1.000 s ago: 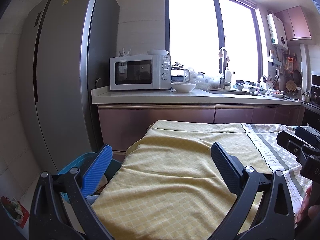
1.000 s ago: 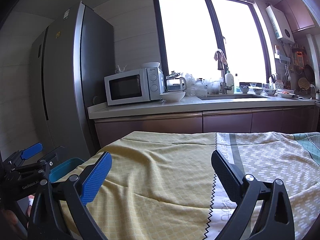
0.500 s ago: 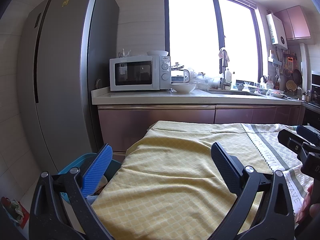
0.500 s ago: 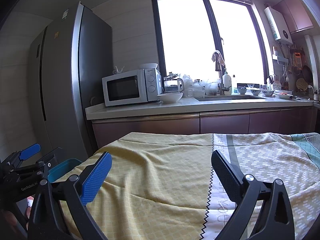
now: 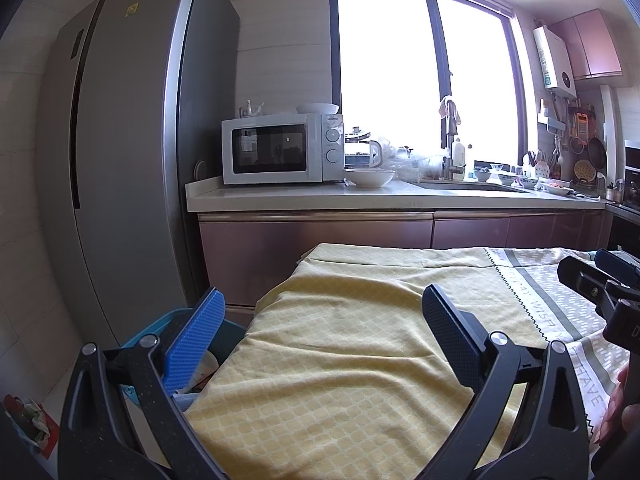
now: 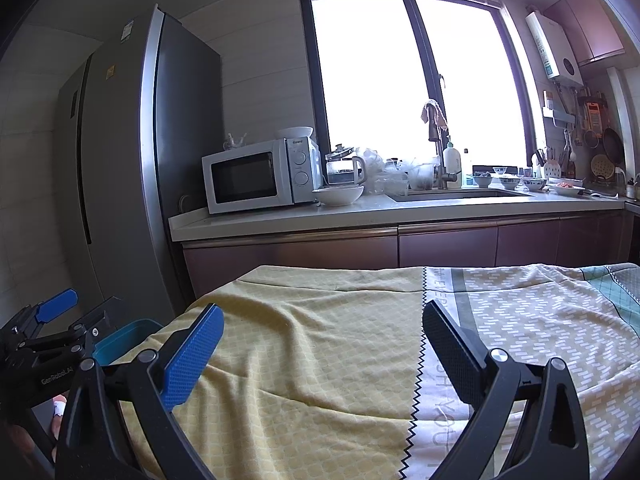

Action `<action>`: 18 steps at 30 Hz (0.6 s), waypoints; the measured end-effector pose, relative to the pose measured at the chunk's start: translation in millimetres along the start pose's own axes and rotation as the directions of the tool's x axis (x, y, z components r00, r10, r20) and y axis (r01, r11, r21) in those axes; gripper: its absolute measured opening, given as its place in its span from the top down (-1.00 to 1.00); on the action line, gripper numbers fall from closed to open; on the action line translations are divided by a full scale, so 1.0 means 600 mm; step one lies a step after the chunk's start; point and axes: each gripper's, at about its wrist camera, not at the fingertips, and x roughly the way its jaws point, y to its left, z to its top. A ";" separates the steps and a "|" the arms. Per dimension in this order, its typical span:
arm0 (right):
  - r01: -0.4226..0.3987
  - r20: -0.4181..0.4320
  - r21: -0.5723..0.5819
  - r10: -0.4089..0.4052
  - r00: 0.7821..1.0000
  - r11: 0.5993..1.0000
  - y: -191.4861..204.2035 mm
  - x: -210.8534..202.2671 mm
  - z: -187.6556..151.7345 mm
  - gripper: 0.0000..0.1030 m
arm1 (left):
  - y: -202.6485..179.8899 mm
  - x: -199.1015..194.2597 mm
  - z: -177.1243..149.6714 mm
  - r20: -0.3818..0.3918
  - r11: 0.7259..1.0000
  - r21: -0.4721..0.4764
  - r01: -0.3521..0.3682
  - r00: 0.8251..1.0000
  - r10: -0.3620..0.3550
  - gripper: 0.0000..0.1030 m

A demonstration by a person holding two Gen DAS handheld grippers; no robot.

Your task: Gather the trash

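Note:
My left gripper (image 5: 320, 316) is open and empty above the left part of a table under a yellow patterned cloth (image 5: 344, 364). My right gripper (image 6: 320, 328) is open and empty above the same cloth (image 6: 320, 344), further right. A blue bin (image 5: 156, 332) stands on the floor at the table's left edge, with some paper-like waste inside; it also shows in the right wrist view (image 6: 124, 340). A crumpled red and green wrapper (image 5: 28, 420) lies on the floor at far left. No trash shows on the cloth.
A tall grey fridge (image 5: 120, 160) stands on the left. A counter (image 5: 360, 196) behind the table carries a white microwave (image 5: 280, 148), a white bowl (image 5: 368, 178), a sink and dishes. A bright window is behind it.
The right wrist view has risen and drifted slightly, so the counter top and sink show more. The left gripper has hardly moved. Both stay open.

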 end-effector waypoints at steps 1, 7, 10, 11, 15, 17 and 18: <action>0.001 0.000 0.000 -0.001 1.000 1.000 0.000 -0.001 0.000 -0.87 | 0.000 0.000 0.000 0.001 1.000 0.001 -0.001 1.000 0.001 -0.89; -0.001 -0.001 0.002 0.001 1.000 1.000 0.000 0.000 0.000 -0.87 | 0.000 0.000 -0.001 0.002 1.000 0.002 -0.005 1.000 0.005 -0.89; -0.001 -0.002 0.003 0.001 1.000 1.000 -0.001 0.001 0.000 -0.87 | 0.001 0.002 -0.002 0.002 1.000 0.001 -0.006 1.000 0.006 -0.89; -0.001 -0.001 0.003 0.001 1.000 1.000 -0.001 0.002 0.000 -0.87 | 0.000 0.001 -0.001 0.002 1.000 0.001 -0.007 1.000 0.007 -0.89; -0.001 -0.002 0.003 0.001 1.000 1.000 -0.001 0.003 0.000 -0.87 | 0.000 0.002 -0.002 0.001 1.000 0.001 -0.008 1.000 0.008 -0.89; -0.001 -0.002 0.002 0.001 1.000 1.000 -0.001 0.003 -0.001 -0.87 | -0.001 0.002 -0.002 0.001 1.000 0.001 -0.010 1.000 0.010 -0.89; 0.000 -0.002 0.002 0.000 1.000 1.000 -0.001 0.003 -0.001 -0.87 | -0.001 0.002 -0.002 0.002 1.000 0.002 -0.010 1.000 0.010 -0.89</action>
